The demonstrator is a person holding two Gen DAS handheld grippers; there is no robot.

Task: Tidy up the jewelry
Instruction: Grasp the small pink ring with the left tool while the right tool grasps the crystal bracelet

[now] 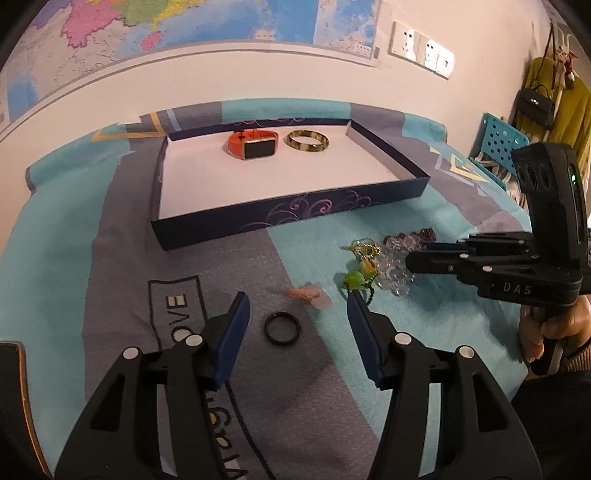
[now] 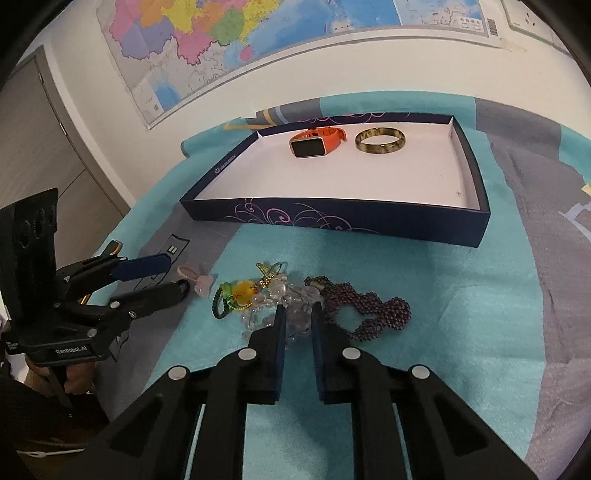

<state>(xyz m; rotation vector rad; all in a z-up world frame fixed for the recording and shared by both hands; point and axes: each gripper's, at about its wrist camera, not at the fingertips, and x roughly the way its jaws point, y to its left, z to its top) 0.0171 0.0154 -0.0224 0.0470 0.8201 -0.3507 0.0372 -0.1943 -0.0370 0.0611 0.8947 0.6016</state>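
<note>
A dark blue tray (image 1: 288, 216) (image 2: 332, 218) with a white floor holds an orange smartwatch (image 1: 253, 144) (image 2: 314, 142) and a mottled bangle (image 1: 308, 141) (image 2: 380, 141). On the cloth lie a black ring (image 1: 282, 328), a pink hair tie with a pale charm (image 1: 308, 293) (image 2: 197, 278), a green and yellow charm (image 1: 360, 275) (image 2: 236, 295), a clear crystal bracelet (image 1: 395, 271) (image 2: 291, 299) and a purple bead bracelet (image 2: 373, 308). My left gripper (image 1: 297, 304) (image 2: 173, 275) is open with the ring between its fingers. My right gripper (image 2: 297, 314) (image 1: 413, 254) is narrowly open around the crystal bracelet.
A teal and grey cloth (image 1: 110, 258) (image 2: 461, 332) covers the table. A map hangs on the wall behind (image 1: 184, 22). A blue perforated rack (image 1: 502, 136) and hanging clothes (image 1: 554, 107) stand at the right.
</note>
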